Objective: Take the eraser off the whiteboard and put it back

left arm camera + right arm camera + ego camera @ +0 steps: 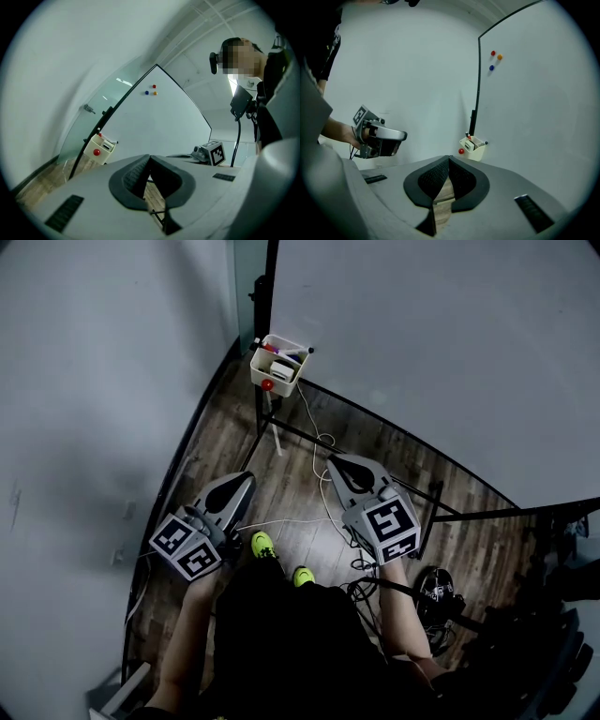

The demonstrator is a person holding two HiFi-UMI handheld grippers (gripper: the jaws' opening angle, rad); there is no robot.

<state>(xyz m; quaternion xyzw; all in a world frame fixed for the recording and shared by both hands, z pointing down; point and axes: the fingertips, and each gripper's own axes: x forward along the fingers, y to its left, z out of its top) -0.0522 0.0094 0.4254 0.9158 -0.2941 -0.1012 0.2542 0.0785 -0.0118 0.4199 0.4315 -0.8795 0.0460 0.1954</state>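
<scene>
The whiteboard stands upright at the right, black-framed. A cream holder hangs at its lower left corner with markers, a red magnet and a white block that may be the eraser. My left gripper and right gripper are held side by side over the floor, short of the holder, both shut and empty. In the left gripper view the pads meet at the left gripper, with the holder ahead left. In the right gripper view the right gripper is shut too, holder ahead.
The board's black stand legs and white cables cross the wooden floor. A pale wall closes the left side. Three small magnets sit high on the board. Dark gear lies at the lower right.
</scene>
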